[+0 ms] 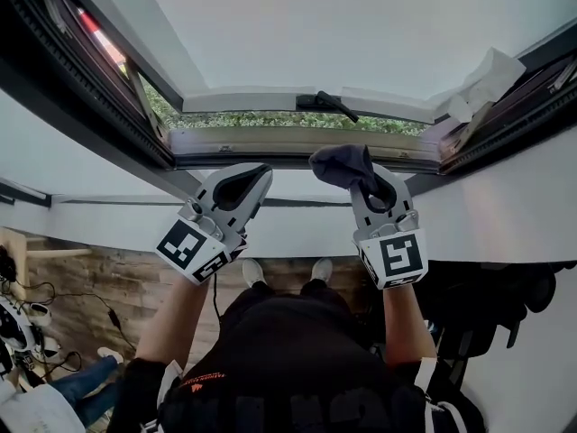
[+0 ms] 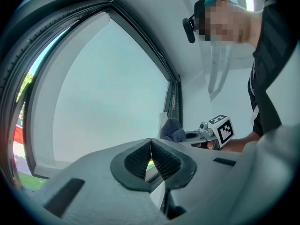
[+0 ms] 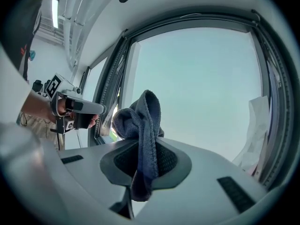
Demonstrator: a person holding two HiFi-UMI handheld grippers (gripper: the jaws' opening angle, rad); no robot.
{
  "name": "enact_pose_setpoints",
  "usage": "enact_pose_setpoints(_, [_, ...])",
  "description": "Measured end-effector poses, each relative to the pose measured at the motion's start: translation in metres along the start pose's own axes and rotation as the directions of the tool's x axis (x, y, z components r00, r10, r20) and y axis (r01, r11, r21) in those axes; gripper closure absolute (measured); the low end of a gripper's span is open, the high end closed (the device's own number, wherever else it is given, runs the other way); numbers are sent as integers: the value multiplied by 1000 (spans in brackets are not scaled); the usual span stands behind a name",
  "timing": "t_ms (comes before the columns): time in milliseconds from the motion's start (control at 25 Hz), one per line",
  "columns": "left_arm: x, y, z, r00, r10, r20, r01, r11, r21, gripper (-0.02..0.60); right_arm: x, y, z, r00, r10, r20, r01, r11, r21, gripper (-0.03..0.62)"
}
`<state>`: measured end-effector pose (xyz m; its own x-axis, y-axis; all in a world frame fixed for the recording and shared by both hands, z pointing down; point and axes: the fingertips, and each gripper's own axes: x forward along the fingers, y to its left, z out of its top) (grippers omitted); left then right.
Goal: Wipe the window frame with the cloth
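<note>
Greenery shows beyond the open window frame, just ahead of both grippers. The right gripper pinches the dark cloth, bunched near the frame's lower rail; the left gripper has its jaws pressed together, empty. A snagging drag along the rail could tug that thin fold free.

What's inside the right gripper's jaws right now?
A dark grey cloth, clamped by the right gripper. One bunch sticks out past the jaw tips and a tail hangs below them. The cloth covers the pad faces where they pinch it, so nothing else can be seen there.
</note>
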<state>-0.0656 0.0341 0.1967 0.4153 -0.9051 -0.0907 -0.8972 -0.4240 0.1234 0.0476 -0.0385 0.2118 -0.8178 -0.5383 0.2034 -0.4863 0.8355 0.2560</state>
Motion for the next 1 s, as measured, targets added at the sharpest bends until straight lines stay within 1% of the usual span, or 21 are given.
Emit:
enact_pose_setpoints(240, [2, 7, 1, 1000, 2, 8, -1, 1000, -5, 560, 14, 6, 4, 999, 32, -1, -32, 999, -10, 553])
enact_pose_setpoints(480, [9, 9, -1, 1000, 1, 4, -1, 1000, -5, 560, 25, 4, 5, 998, 61, 8, -61, 998, 10, 553])
enact_pose_setpoints(840, [25, 10, -6, 1000, -17, -11, 17, 1000, -5, 560, 31, -7, -2, 996, 85, 12, -85, 993, 86, 553])
enact_pose_setpoints(1000, [32, 8, -8, 1000, -23, -15, 23, 1000, -7, 560, 31, -15, -4, 996, 82, 20, -84, 990, 117, 553])
